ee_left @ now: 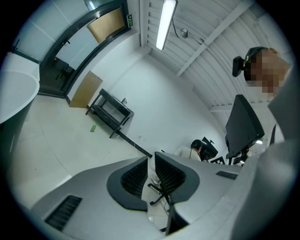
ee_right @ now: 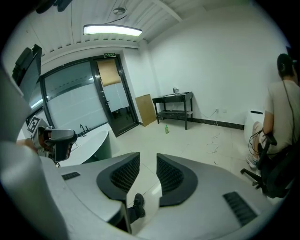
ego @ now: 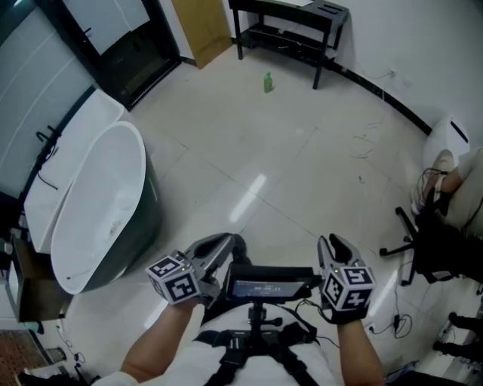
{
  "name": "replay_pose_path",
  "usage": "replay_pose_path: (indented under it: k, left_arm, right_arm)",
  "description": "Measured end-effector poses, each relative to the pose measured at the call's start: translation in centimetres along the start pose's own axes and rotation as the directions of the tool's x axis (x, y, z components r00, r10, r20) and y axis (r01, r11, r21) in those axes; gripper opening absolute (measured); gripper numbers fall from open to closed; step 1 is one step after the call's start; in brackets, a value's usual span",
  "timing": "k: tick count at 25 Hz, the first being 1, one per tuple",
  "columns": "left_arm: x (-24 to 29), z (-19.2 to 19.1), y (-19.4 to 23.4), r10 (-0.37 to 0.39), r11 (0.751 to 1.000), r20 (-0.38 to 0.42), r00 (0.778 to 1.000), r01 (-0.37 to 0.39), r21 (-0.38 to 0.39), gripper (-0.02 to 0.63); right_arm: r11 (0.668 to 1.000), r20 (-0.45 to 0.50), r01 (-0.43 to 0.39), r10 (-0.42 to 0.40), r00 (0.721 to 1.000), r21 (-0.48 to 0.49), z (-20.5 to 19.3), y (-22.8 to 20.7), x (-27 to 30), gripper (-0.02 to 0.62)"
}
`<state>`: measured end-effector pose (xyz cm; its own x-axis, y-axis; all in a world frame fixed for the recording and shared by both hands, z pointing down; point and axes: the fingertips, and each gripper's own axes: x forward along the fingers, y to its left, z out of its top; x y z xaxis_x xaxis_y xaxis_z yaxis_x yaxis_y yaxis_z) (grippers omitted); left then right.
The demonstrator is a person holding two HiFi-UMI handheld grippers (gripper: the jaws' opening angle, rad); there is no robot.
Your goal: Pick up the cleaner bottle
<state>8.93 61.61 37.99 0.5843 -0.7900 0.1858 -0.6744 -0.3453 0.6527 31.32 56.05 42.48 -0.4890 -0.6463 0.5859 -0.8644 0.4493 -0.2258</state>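
Plainly the cleaner bottle (ego: 267,81) is well apart from both tongs; it stands upright, small and green, on the pale tiled floor (ego: 249,151) in the upper middle of the head view, just in front of the black table (ego: 290,22) at the top edge; a white bathtub (ego: 98,203) fills the left side of that frame. The left gripper (ego: 226,247) and the right gripper (ego: 332,245) sit low in the frame, close to the person's body, either side of a dark device on the chest rig. In the left gripper view the jaws stand almost together with only a slim gap and nothing in it; the bottle shows as a speck at the middle left, beside the table; in the right gripper view the jaws stand a little further apart, also empty, and the bottle lies above them in the centre of the frame.

As to handling, I judge the bottle to be plastic, light, fairly stiff and smooth-sided; how full it is cannot be told from here; a tall narrow thing alone on a slick floor probably tips at a careless nudge. The likely place to grip is across the body at about mid-height, below the cap, with the jaws opened wider first; too hard a squeeze may dent it or let it slip out.
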Motion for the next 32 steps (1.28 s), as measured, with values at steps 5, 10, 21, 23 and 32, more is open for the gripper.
replay_pose_path:
  k: [5, 10, 21, 23, 32]
  left_arm:
    - [3.5, 2.3, 2.9, -0.029, 1.0, -0.011, 1.0, 0.029, -0.012, 0.048]
    - [5.4, 6.3, 7.4, -0.04, 0.999, -0.027, 0.999, 0.039, -0.025, 0.047]
    - [7.9, 15.0, 14.8, -0.101, 0.995, -0.047, 0.994, 0.101, -0.016, 0.048]
    - [8.2, 15.9, 15.8, -0.108, 0.994, -0.054, 0.993, 0.108, -0.015, 0.048]
    - [10.2, 18.3, 18.6, -0.081, 0.996, -0.037, 0.996, 0.079, -0.037, 0.047]
  right_arm:
    - [0.999, -0.012, 0.034, -0.034, 0.999, 0.014, 2.0, -1.2, 3.2, 0.109]
    - [0.999, -0.023, 0.048, -0.047, 0.999, 0.021, 5.4, -0.2, 8.2, 0.109]
    - [0.994, 0.009, 0.095, -0.095, 0.995, 0.058, 12.9, 3.7, 16.2, 0.109]
    - [0.994, 0.024, 0.095, -0.096, 0.995, 0.053, 13.5, 3.8, 17.4, 0.109]
    - [0.996, -0.017, 0.068, -0.067, 0.998, 0.051, 15.9, 4.2, 21.7, 0.109]
